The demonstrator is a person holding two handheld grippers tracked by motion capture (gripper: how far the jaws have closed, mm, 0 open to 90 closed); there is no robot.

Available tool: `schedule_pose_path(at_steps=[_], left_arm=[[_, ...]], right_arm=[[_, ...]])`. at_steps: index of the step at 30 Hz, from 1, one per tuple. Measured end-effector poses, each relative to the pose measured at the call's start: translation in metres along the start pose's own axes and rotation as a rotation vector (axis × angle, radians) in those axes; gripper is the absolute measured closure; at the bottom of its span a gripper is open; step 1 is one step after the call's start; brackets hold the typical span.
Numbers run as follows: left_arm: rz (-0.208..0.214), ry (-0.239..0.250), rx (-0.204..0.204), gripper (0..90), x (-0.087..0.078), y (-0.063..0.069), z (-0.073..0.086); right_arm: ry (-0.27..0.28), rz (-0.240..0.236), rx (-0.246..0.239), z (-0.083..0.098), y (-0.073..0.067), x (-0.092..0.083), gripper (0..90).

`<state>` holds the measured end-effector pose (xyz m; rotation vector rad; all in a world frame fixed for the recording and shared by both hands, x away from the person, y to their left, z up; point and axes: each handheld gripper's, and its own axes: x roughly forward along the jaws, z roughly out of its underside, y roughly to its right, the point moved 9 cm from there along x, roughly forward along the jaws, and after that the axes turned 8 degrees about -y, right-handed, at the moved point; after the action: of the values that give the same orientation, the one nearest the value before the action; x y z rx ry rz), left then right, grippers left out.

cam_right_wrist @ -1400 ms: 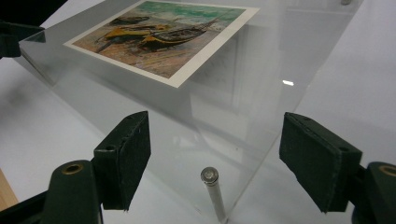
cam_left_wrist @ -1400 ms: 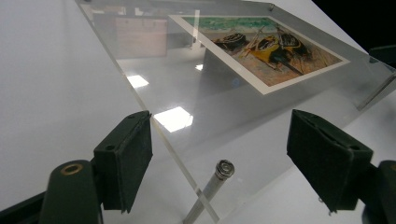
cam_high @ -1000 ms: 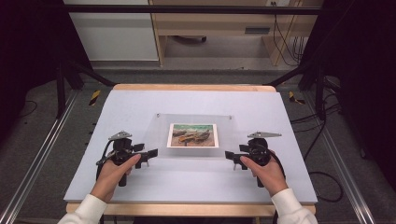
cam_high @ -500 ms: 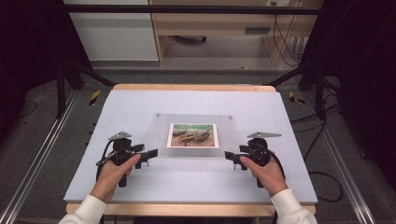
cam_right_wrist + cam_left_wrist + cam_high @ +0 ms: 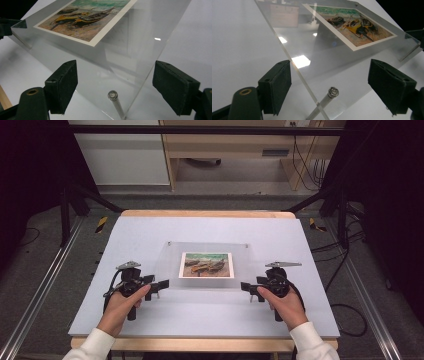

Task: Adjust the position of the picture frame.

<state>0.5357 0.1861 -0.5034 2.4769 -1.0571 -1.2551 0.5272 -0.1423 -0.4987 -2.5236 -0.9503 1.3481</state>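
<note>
- The clear acrylic frame lies mid-desk, nearer the front edge.
- Left hand-held gripper and right hand-held gripper are spread around its front corners.
- Risk: uneven pinching could slide the slick frame.

1. A table with a pale grey-white top is seen; a wooden edge is shown along its far and near sides.
2. A clear acrylic frame is laid near the middle of the top, raised on small metal pins at its corners.
3. A print of boats on a beach is held within the frame.
4. Ceiling lights and furniture are reflected in the frame's surface.
5. The rest of the top is left bare.
</note>
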Motion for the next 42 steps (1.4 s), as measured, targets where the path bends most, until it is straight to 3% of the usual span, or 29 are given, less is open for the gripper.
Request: schedule_pose_path(at_steps=[21,25,33,42], left_arm=[[0.007,0.011,-0.005,18.9,0.0024,-0.0007,-0.0012],[0.005,0.014,-0.009,19.0,0.0025,-0.0004,-0.0014],[0.012,0.006,-0.018,22.6,0.0013,-0.0028,-0.0021],[0.010,0.012,-0.032,27.6,-0.0014,-0.0038,-0.0021]], right_arm=[[0.003,-0.034,0.047,0.0023,0.0010,0.0010,20.6],[-0.010,-0.079,0.083,0.0049,-0.0019,0.0024,21.2],[-0.012,-0.090,0.096,0.0021,-0.0007,0.0066,21.3],[-0.022,-0.086,0.079,0.0019,-0.0003,0.0054,23.1]])
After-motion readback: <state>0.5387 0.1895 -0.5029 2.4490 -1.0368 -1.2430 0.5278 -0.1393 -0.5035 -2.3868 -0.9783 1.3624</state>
